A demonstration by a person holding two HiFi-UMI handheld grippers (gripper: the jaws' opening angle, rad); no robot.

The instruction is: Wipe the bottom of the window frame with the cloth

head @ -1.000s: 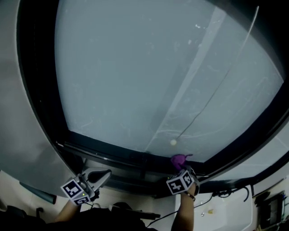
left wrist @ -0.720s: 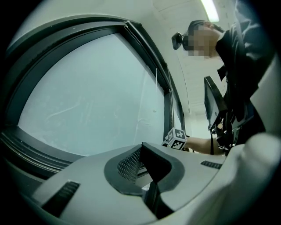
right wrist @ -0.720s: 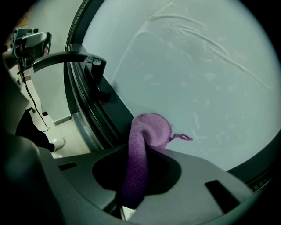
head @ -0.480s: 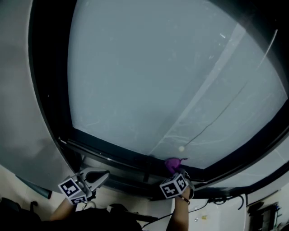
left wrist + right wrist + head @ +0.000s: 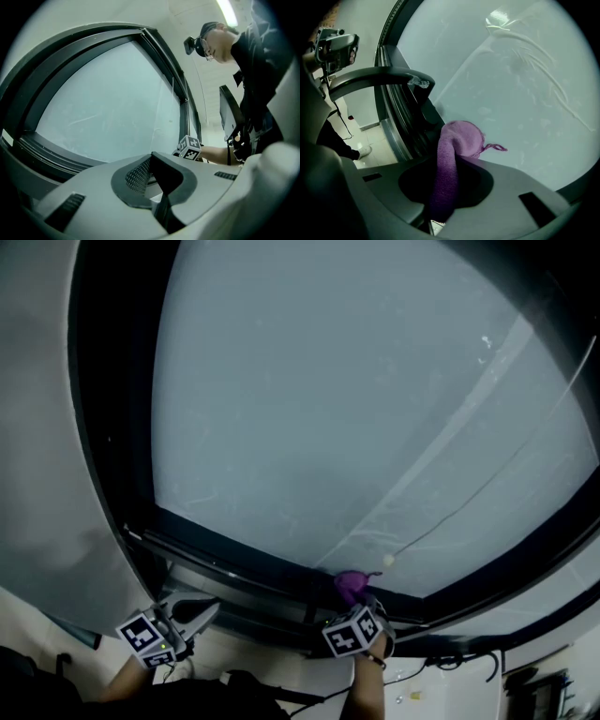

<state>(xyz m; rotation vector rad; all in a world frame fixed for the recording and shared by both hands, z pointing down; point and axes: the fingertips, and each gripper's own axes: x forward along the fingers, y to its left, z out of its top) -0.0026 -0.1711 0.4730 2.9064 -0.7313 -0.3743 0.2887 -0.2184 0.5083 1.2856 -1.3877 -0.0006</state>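
My right gripper point(image 5: 354, 607) is shut on a purple cloth point(image 5: 352, 584) and presses it against the dark bottom rail of the window frame point(image 5: 244, 563), just under the frosted glass. In the right gripper view the cloth point(image 5: 457, 140) bulges out past the right gripper point(image 5: 452, 161) and touches the glass where it meets the frame point(image 5: 408, 126). My left gripper point(image 5: 199, 610) hovers lower left, below the rail, touching nothing. In the left gripper view the left gripper point(image 5: 151, 159) has its jaws together and holds nothing. The right gripper's marker cube point(image 5: 190, 146) shows beyond it.
A thin blind cord with a white bead point(image 5: 387, 560) hangs in front of the glass just right of the cloth. Cables point(image 5: 459, 662) lie at the lower right. A dark curved bar point(image 5: 379, 77) sticks out left of the cloth. A person in dark clothes point(image 5: 255, 75) leans over.
My right gripper has slid the purple cloth leftward along the bottom rail, from right of the white bead to left of it. The left gripper has hardly moved.
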